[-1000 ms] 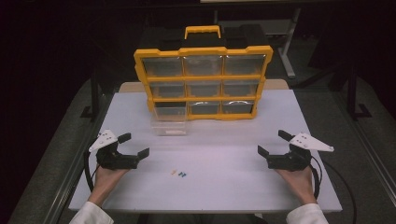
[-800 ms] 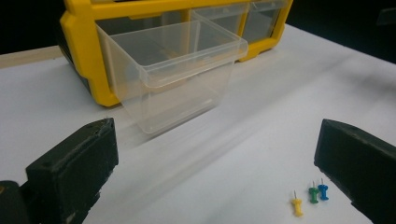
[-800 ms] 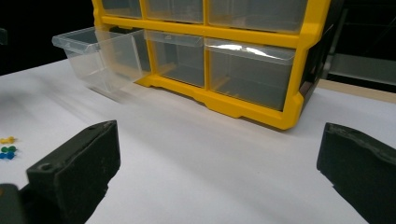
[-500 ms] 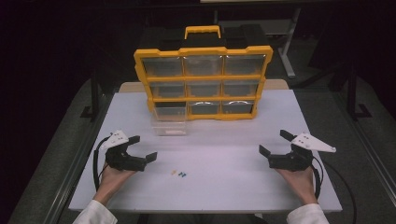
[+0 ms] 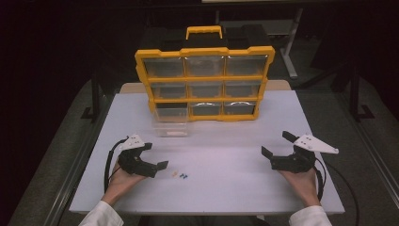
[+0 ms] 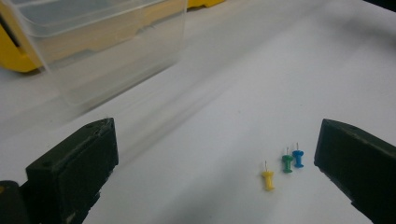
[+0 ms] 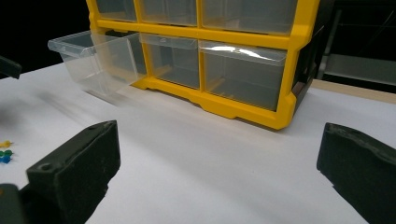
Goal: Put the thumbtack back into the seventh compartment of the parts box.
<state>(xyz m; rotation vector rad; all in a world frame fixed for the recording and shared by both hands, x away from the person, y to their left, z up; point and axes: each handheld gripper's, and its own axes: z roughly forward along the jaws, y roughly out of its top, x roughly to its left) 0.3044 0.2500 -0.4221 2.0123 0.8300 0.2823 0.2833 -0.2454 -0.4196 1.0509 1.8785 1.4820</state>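
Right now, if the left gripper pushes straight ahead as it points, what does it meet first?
Probably the push pins: they lie just ahead of the open left gripper, toward its right jaw. The clear drawer sits farther off; depth is uncertain.

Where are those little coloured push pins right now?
The three push pins lie on the white table, in the high view just right of the open left gripper, on the near side of the pulled-out clear drawer.

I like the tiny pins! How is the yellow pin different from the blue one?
The yellow pin is yellow and lies alone, apart from the others; the blue pin is blue and sits right beside the green pin. Yellow is farther from the left gripper's right-hand jaw than blue. Both share one shape.
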